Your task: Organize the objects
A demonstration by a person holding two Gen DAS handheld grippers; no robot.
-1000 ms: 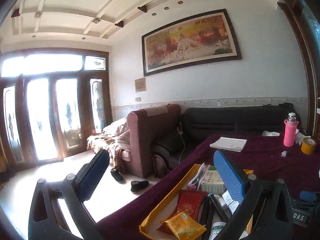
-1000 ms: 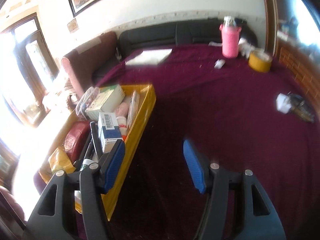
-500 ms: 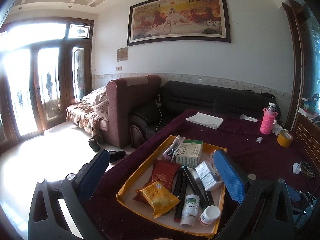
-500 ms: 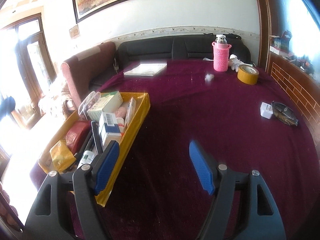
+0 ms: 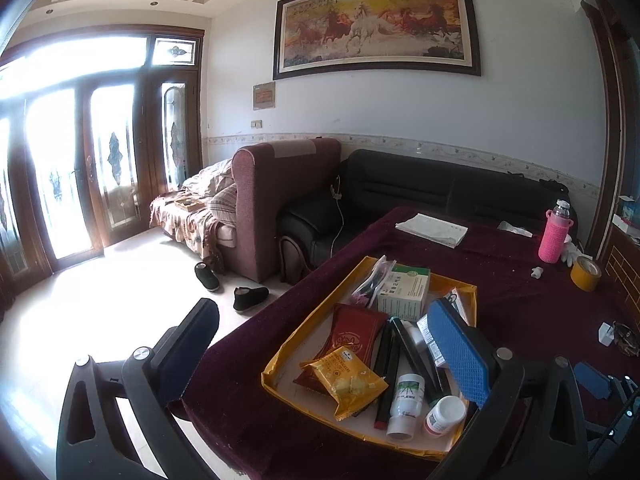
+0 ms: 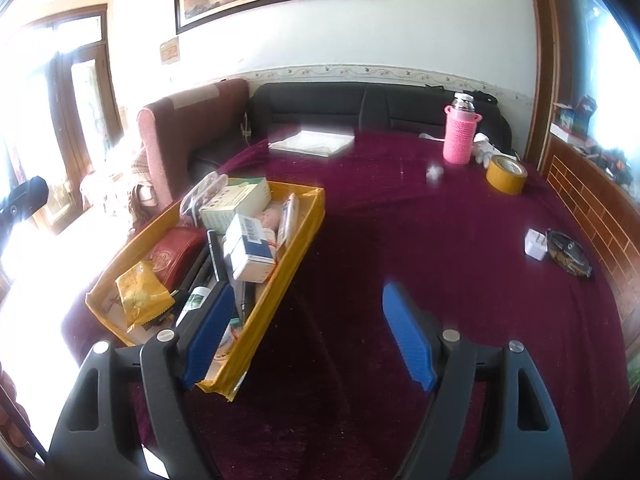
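Left wrist view has tipped down since earlier, whole yellow tray now showing. Left gripper wide open, empty, hanging over the tray's near-left edge. Tray holds snack packets, pill bottles, boxes, on the maroon tabletop. Right gripper jaws just been opening, nothing between, beside the tray.
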